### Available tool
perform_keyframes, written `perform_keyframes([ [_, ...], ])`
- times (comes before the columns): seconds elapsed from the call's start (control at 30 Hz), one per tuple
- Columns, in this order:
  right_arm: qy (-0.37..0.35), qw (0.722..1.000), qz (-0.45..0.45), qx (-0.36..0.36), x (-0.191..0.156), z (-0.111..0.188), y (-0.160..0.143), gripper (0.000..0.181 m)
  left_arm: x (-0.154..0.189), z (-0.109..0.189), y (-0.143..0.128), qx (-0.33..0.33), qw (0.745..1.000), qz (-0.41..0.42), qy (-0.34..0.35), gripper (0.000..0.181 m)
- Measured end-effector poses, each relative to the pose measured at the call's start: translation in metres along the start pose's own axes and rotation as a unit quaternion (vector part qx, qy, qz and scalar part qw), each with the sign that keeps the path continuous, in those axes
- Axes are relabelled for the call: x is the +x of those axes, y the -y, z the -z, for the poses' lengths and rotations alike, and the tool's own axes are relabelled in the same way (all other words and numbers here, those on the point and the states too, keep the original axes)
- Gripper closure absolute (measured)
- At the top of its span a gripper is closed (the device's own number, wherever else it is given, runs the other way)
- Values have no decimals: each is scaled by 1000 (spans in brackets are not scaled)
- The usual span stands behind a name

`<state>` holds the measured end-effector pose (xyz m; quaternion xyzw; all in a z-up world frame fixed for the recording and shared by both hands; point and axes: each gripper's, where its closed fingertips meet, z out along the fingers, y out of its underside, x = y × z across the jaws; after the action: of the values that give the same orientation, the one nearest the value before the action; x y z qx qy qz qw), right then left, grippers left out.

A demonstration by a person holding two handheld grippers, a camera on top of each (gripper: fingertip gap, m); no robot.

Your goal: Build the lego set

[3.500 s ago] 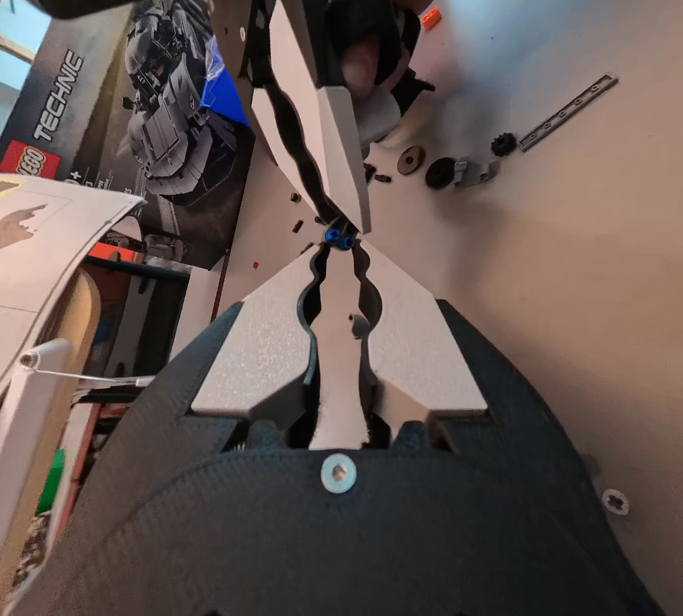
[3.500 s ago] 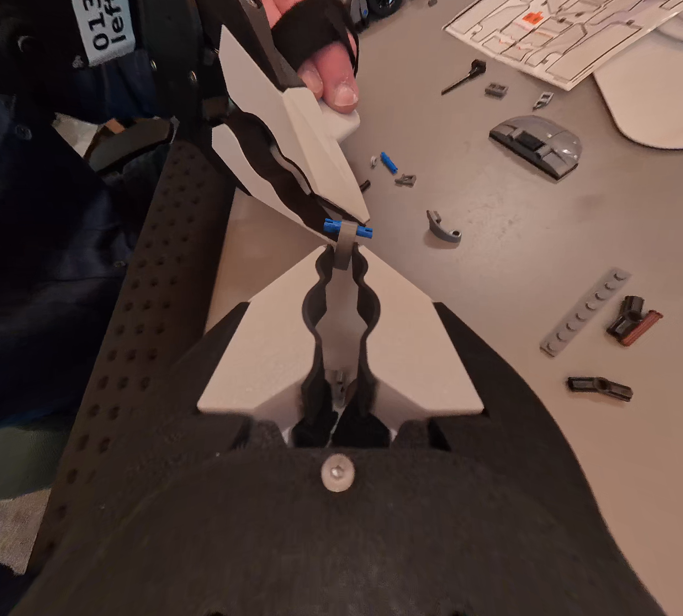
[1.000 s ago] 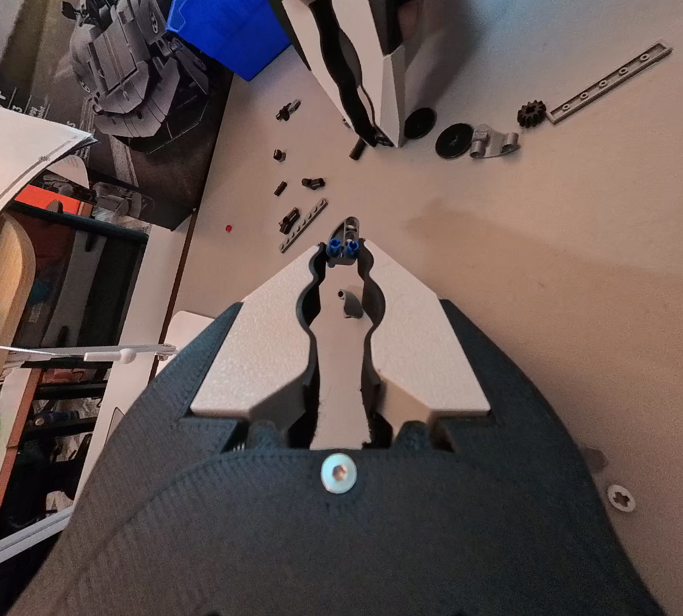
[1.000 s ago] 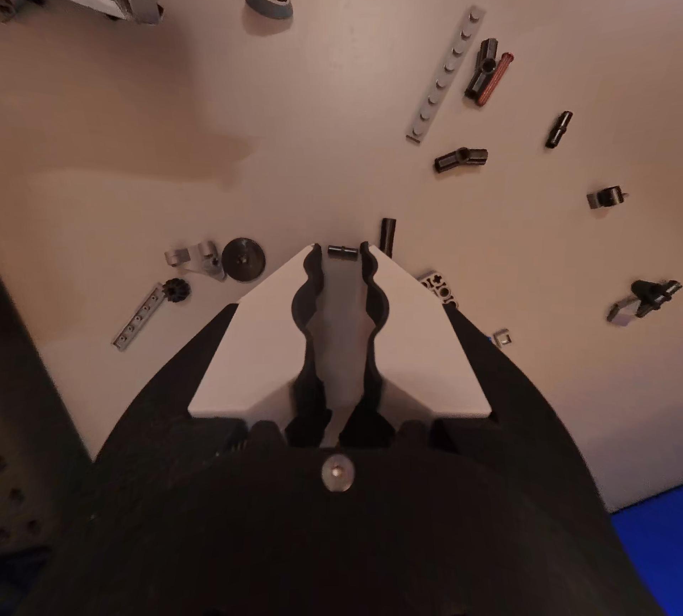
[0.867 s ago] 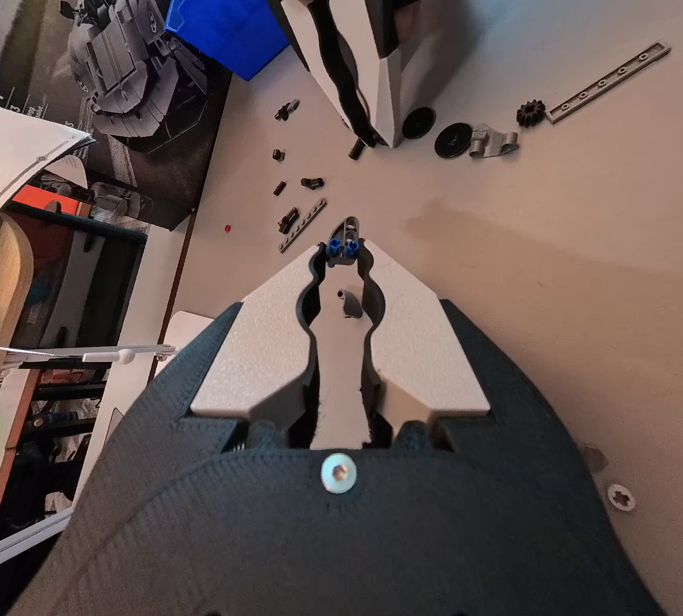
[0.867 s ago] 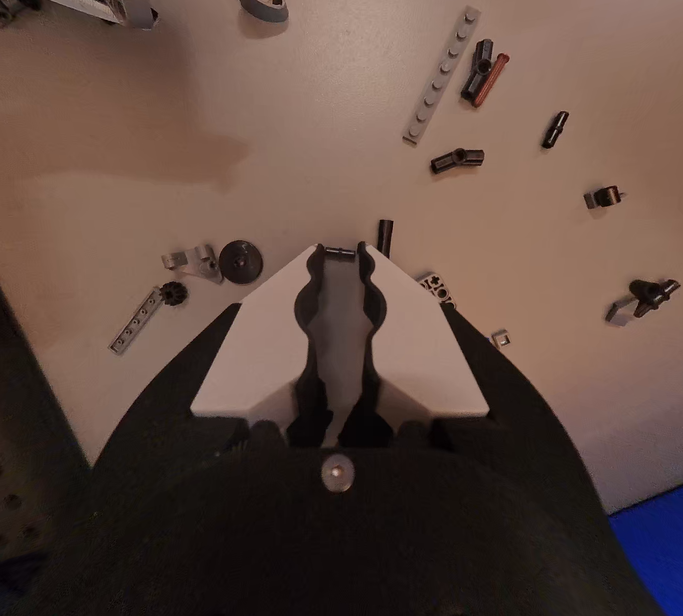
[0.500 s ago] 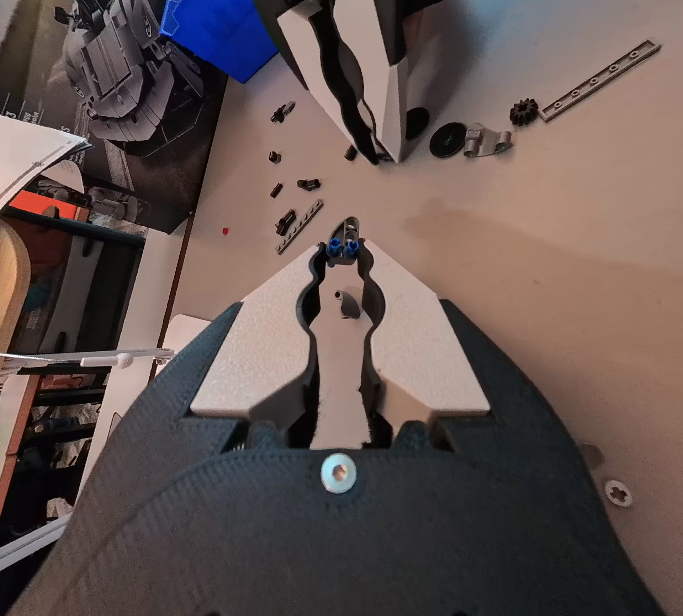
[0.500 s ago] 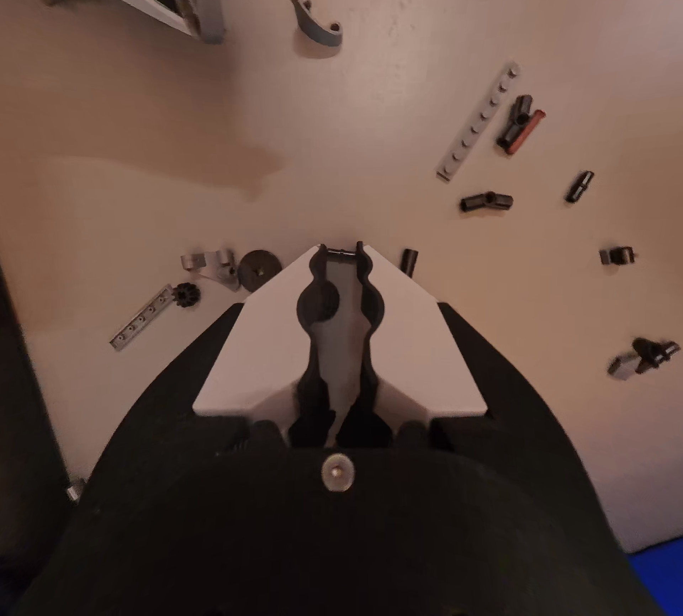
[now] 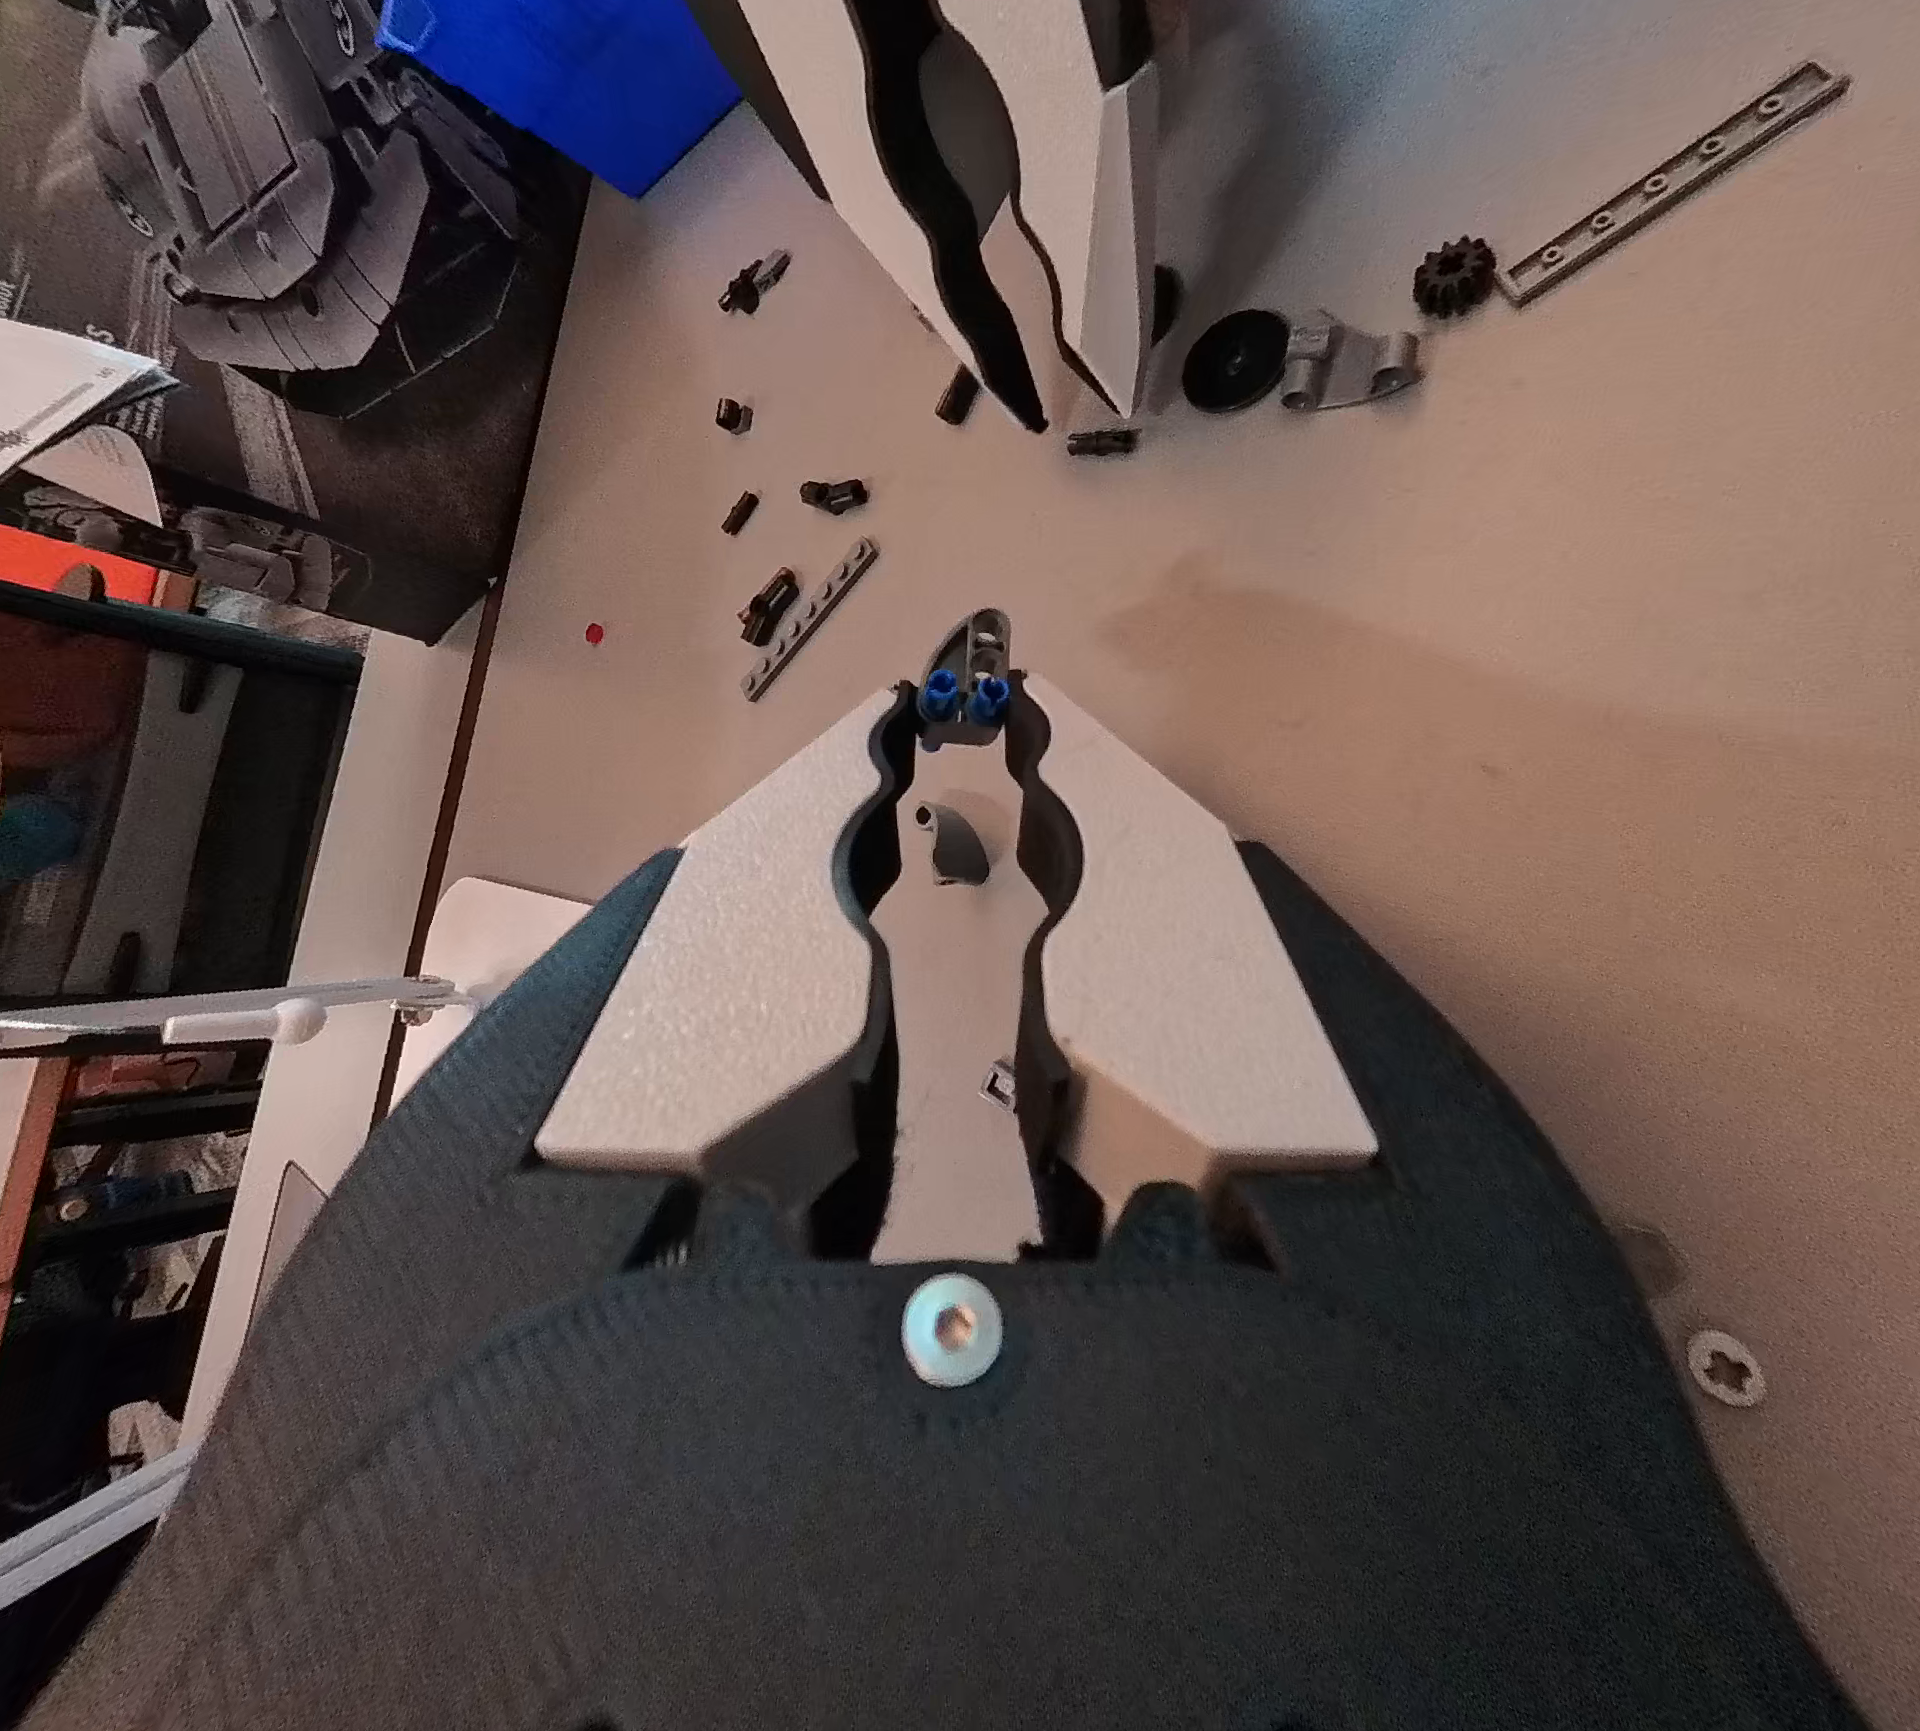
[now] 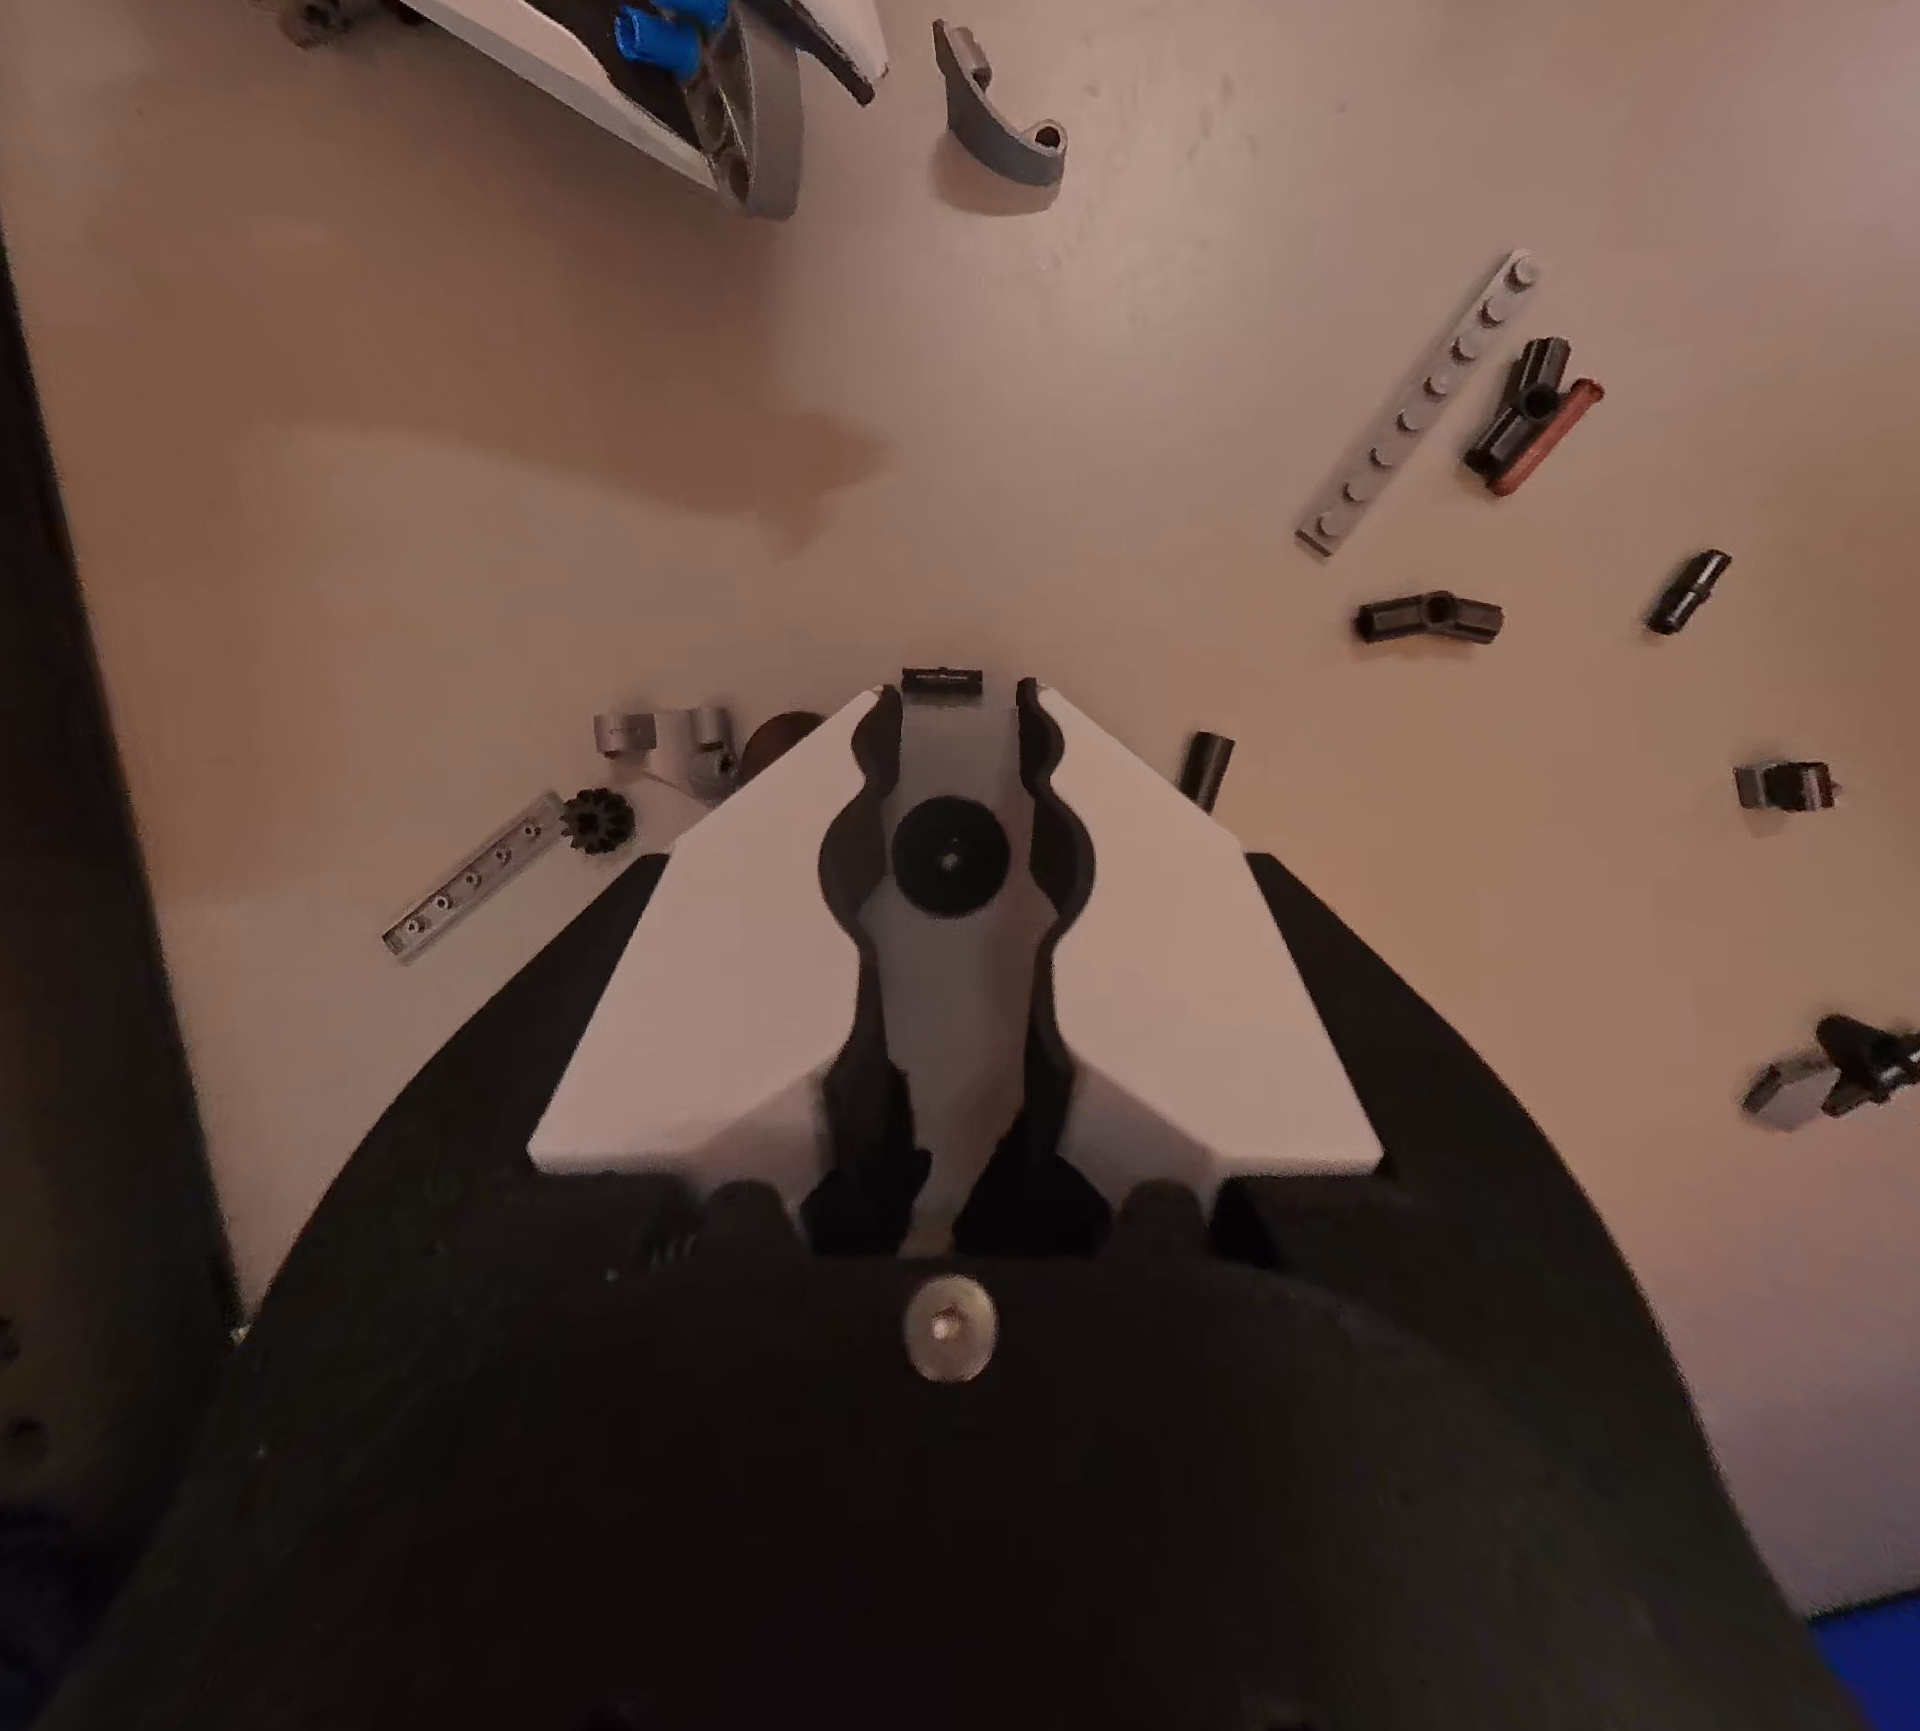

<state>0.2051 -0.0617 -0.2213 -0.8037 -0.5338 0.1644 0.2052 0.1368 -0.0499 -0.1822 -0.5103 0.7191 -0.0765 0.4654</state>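
My left gripper (image 9: 961, 694) is shut on a grey curved piece (image 9: 971, 642) with two blue pins (image 9: 964, 696) in it, held above the table. It also shows at the top left of the right wrist view (image 10: 800, 133), with the piece (image 10: 769, 123) and blue pins (image 10: 665, 24). My right gripper (image 10: 954, 689) is low over the table with its jaws apart. A small black pin (image 10: 940, 682) lies between its fingertips, with a gap on the right side. In the left wrist view the pin (image 9: 1101, 440) lies on the table just under the right gripper (image 9: 1081, 414).
Loose parts lie around: a second grey curved piece (image 10: 997, 123), a long studded plate (image 10: 1413, 403), black connectors (image 10: 1429, 616), a black disc (image 10: 951, 855), a gear (image 10: 600, 821) and a flat holed plate (image 10: 473, 892). A blue bin (image 9: 540, 8) and the set's box (image 9: 260, 175) stand at the table's left. Across from one pair of fingers to the other is roughly 9 cm. Between my right fingertips and the gear (image 10: 600, 821) there is roughly 7 cm. It turns up in the left wrist view (image 9: 1452, 286) as well.
My right gripper came away from the left one, went down and closed on the black pin. Now its jaws stand wider and the pin lies loose. The left gripper keeps its piece.
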Motion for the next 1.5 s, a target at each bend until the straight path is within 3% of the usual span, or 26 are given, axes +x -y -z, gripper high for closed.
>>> perform_keyframes([
  [0.47,-4,1000,3,-17,-2,-7,0,158,2,-2,-3,-7,1000,0,-6,167],
  [0.93,-4,1000,8,-17,-1,-4,-6,167,4,-4,-5,-9,1000,6,-15,167],
  [1.17,-9,1000,11,-18,0,-4,-6,174,32,-10,-11,-23,994,36,-103,167],
  [1.5,-7,1000,22,-17,-2,-5,-4,179,39,-13,-18,-40,992,23,-117,166],
])
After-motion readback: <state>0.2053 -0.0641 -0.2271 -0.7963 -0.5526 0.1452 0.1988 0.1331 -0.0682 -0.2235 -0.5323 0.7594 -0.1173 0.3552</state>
